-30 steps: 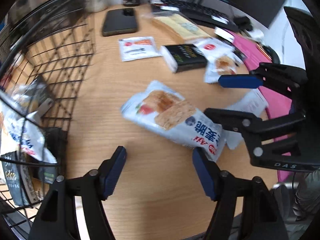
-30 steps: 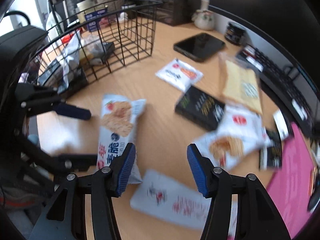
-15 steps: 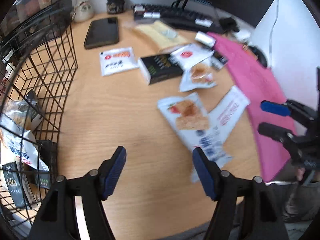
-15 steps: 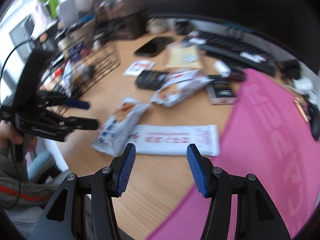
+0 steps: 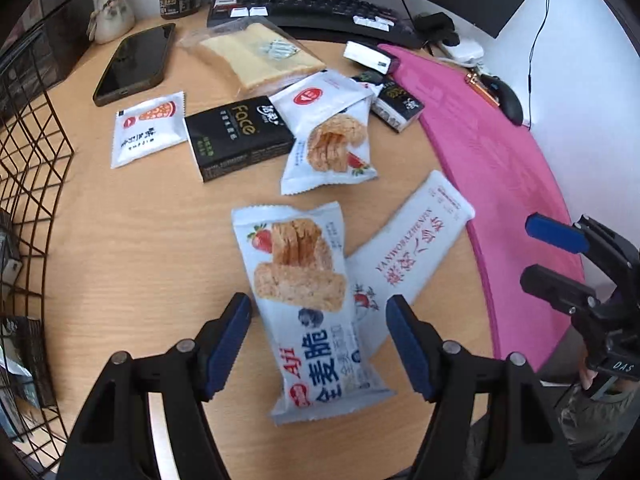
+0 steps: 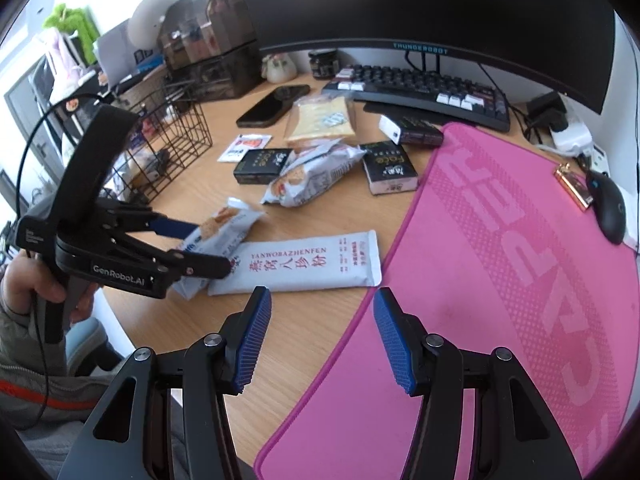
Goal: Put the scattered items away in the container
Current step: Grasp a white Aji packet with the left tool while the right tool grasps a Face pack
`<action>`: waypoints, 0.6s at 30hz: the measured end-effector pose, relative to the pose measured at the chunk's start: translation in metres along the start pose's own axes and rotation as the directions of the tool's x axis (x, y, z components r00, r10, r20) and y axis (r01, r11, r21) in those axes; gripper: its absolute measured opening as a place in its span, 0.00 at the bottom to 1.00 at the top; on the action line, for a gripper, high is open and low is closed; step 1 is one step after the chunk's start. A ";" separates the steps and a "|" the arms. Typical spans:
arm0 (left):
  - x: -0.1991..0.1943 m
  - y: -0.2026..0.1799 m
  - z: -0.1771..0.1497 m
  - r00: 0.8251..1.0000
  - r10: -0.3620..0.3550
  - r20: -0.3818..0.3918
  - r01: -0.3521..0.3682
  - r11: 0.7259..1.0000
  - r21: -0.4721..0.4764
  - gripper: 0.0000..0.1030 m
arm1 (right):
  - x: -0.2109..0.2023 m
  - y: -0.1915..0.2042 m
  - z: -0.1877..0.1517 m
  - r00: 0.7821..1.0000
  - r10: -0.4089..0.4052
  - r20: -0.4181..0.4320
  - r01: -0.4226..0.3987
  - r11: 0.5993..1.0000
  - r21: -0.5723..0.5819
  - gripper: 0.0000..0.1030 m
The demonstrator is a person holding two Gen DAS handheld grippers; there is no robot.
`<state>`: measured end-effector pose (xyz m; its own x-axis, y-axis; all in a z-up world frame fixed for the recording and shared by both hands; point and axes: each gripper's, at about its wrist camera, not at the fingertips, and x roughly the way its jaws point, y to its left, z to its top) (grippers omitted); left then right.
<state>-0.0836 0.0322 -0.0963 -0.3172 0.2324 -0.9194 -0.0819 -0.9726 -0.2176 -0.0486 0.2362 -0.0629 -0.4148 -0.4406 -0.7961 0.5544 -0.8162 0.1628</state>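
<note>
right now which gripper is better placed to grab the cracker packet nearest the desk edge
Left. The left gripper has its open fingers straddling the cracker packet, with the wire basket on its side. The right gripper hangs open over bare desk and the pink mat.

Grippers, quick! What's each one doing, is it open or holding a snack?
Left gripper: open, straddling the cracker packet, not gripping it.
Right gripper: open, holding nothing.

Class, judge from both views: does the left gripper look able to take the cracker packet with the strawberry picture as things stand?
Probably yes. The left gripper is open with the cracker packet lying between its fingers, nothing covering it; the packet only overlaps the white sachet beside it.
</note>
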 end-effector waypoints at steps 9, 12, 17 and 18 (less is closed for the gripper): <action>-0.004 0.012 0.005 0.999 -0.008 0.048 0.006 0.999 0.033 0.39 | 0.024 -0.021 0.029 0.997 -0.072 0.009 0.071 0.997 0.015 0.54; -0.010 0.018 0.011 0.997 0.001 0.072 -0.003 1.000 0.022 0.39 | 0.048 -0.033 0.055 0.986 -0.164 -0.007 0.164 0.986 -0.011 0.54; -0.010 0.026 0.019 0.997 -0.014 0.082 0.013 1.000 0.003 0.39 | 0.087 -0.046 0.090 0.977 -0.210 -0.049 0.207 0.977 -0.049 0.54; -0.010 0.026 0.020 0.997 -0.017 0.080 0.017 1.000 0.003 0.39 | 0.093 -0.046 0.094 0.975 -0.215 -0.057 0.212 0.976 -0.058 0.54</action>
<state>-0.1012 0.0045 -0.0863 -0.3904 0.2491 -0.8863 -0.0898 -0.9684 -0.2326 -0.1801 0.1978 -0.0893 -0.4827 -0.2324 -0.8444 0.4947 -0.8679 -0.0439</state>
